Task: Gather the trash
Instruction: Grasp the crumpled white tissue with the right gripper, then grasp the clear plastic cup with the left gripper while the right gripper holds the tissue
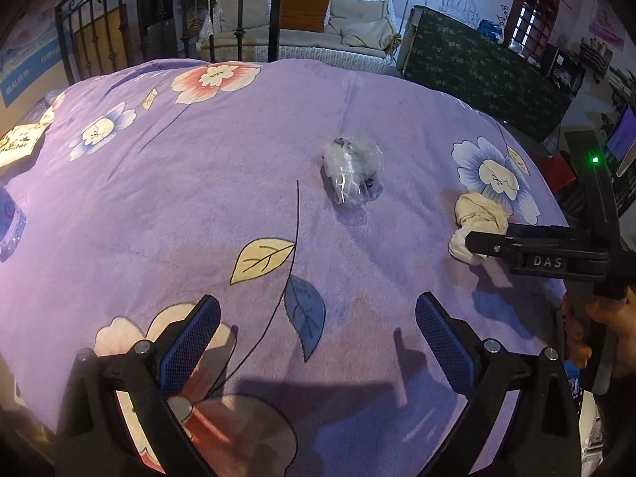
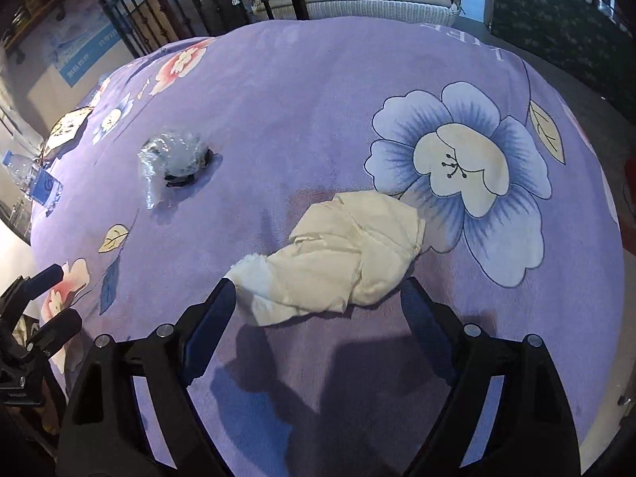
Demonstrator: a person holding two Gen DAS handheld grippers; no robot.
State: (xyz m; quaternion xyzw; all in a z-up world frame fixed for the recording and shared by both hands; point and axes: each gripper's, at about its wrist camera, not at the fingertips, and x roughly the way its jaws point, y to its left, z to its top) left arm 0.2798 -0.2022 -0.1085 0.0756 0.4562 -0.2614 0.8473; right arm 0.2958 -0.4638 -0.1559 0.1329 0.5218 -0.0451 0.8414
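A crumpled cream tissue (image 2: 338, 258) lies on the purple flowered cloth (image 2: 318, 99). My right gripper (image 2: 318, 298) is open with its fingertips on either side of the tissue's near end. The tissue also shows in the left wrist view (image 1: 477, 214), partly behind the right gripper (image 1: 469, 240). A crumpled clear plastic wrapper (image 1: 351, 169) lies mid-cloth, ahead of my open, empty left gripper (image 1: 318, 318). The wrapper also shows in the right wrist view (image 2: 171, 159).
A plastic water bottle with a blue label (image 2: 33, 179) lies at the cloth's left edge, next to a yellowish printed card (image 2: 67, 125). A black metal railing (image 1: 103, 31) and a white wicker sofa (image 1: 318, 31) stand beyond the far edge.
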